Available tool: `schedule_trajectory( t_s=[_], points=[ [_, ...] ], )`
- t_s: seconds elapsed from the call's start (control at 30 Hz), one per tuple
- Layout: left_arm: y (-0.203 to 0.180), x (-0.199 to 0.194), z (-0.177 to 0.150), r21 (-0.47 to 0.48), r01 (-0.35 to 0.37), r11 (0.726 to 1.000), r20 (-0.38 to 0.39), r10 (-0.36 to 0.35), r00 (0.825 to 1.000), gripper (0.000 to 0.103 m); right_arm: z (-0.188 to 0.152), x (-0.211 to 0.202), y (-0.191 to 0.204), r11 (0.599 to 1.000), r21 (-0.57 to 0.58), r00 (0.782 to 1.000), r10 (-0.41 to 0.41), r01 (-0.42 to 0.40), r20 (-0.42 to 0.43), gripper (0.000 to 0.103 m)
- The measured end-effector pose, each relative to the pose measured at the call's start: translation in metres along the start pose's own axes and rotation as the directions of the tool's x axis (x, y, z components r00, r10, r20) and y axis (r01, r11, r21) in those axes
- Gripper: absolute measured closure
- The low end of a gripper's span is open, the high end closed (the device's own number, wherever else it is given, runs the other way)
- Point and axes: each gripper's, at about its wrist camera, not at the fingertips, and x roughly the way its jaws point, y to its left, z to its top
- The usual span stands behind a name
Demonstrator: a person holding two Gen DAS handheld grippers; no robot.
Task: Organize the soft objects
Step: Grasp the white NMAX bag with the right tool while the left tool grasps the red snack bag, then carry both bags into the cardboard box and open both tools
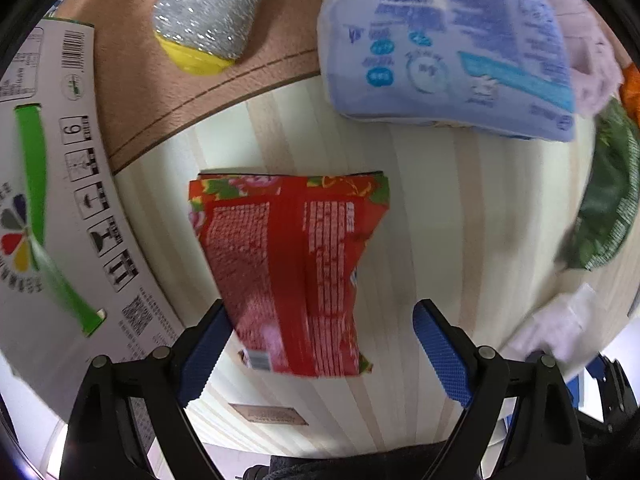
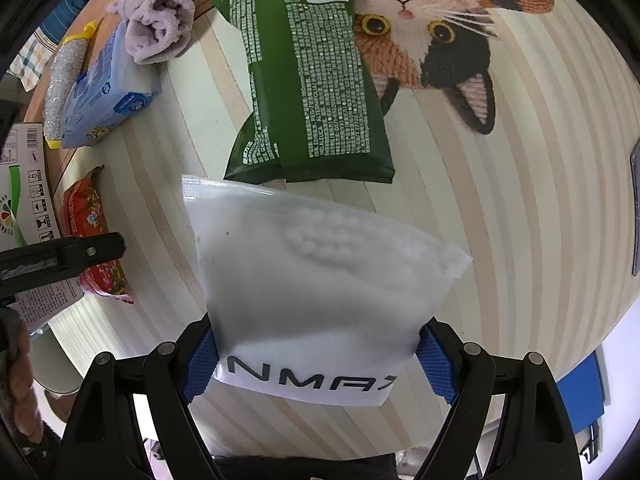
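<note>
A red flowered snack pouch (image 1: pixel 292 272) lies on the striped table between the open fingers of my left gripper (image 1: pixel 324 352); the left pad touches its edge, the right pad stands apart. It also shows in the right wrist view (image 2: pixel 90 232). My right gripper (image 2: pixel 316 360) is shut on a frosted white zip bag (image 2: pixel 316 280) marked NMAX, held over the table. A green pouch (image 2: pixel 316 76), a blue tissue pack (image 1: pixel 448 48) and a rolled lilac towel (image 2: pixel 160 28) lie beyond.
A white carton (image 1: pixel 52 216) stands at the left. A silver scrub sponge (image 1: pixel 208 8) with a yellow end lies on a brown mat (image 1: pixel 132 92). A knitted cat cushion (image 2: pixel 440 28) lies at the far right. The left gripper's arm (image 2: pixel 60 258) shows at left.
</note>
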Motion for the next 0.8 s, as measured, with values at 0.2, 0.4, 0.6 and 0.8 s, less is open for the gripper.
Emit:
schedule_trajectory(
  t_s=[0.2, 0.4, 0.6, 0.8],
  points=[
    [0.010, 0.014, -0.001, -0.053, 0.074, 0.996, 0.012, -0.073, 0.997, 0.015, 0.018, 0.000, -0.015, 0.999, 0.046, 0.999, 0.023, -0.022, -0.024, 0.017],
    [0.012, -0.003, -0.014, -0.032, 0.079, 0.996, 0.067, -0.077, 0.995, 0.054, 0.025, 0.004, -0.023, 0.997, 0.076, 0.999, 0.023, -0.021, -0.032, 0.017],
    [0.013, -0.028, -0.030, -0.045, 0.067, 0.997, 0.157, -0.059, 0.986, 0.060, 0.012, -0.013, -0.018, 0.999, 0.050, 1.000, 0.021, -0.022, 0.012, 0.031],
    [0.020, -0.098, -0.069, -0.028, 0.129, 0.991, 0.267, -0.117, 0.957, 0.061, -0.015, -0.065, 0.016, 0.995, -0.067, 0.994, 0.074, -0.068, 0.078, 0.032]
  ],
)
